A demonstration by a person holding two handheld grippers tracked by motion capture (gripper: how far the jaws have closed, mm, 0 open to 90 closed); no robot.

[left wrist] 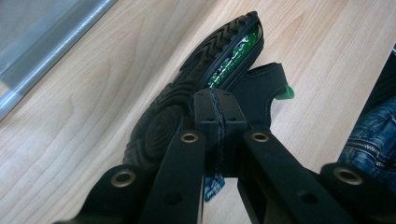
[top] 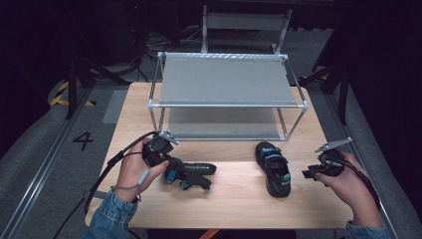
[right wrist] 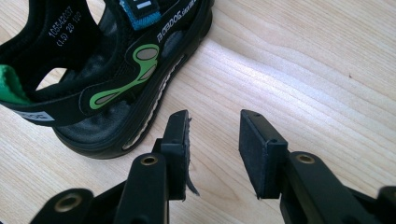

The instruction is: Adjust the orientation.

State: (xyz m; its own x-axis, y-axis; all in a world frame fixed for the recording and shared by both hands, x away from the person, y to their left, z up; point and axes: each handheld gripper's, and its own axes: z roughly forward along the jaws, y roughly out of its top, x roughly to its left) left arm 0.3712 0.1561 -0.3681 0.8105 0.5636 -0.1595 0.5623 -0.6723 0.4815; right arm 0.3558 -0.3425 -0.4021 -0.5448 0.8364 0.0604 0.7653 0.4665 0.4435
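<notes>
Sandals: two on the tabletop [top: 239, 194], in front of a metal rack [top: 226, 94].

High view: left sandal [top: 191, 174] lies on its side, long axis across the tabletop, toe toward the middle. Left tongs [top: 171, 172] are at its heel end. Right sandal [top: 274, 168] sits upright, axis running front to back, just left of the right tongs [top: 307, 174].

Left gripper view: tongs clenched on a strap at the heel of the side-lying sandal [left wrist: 196, 93], sole facing the camera.

Right gripper view: tongs [right wrist: 214, 140] released, nothing between them; sandal [right wrist: 116, 70] just ahead-left, apart. Right hand is nearer that one, so I'd expect a short reach left.
</notes>
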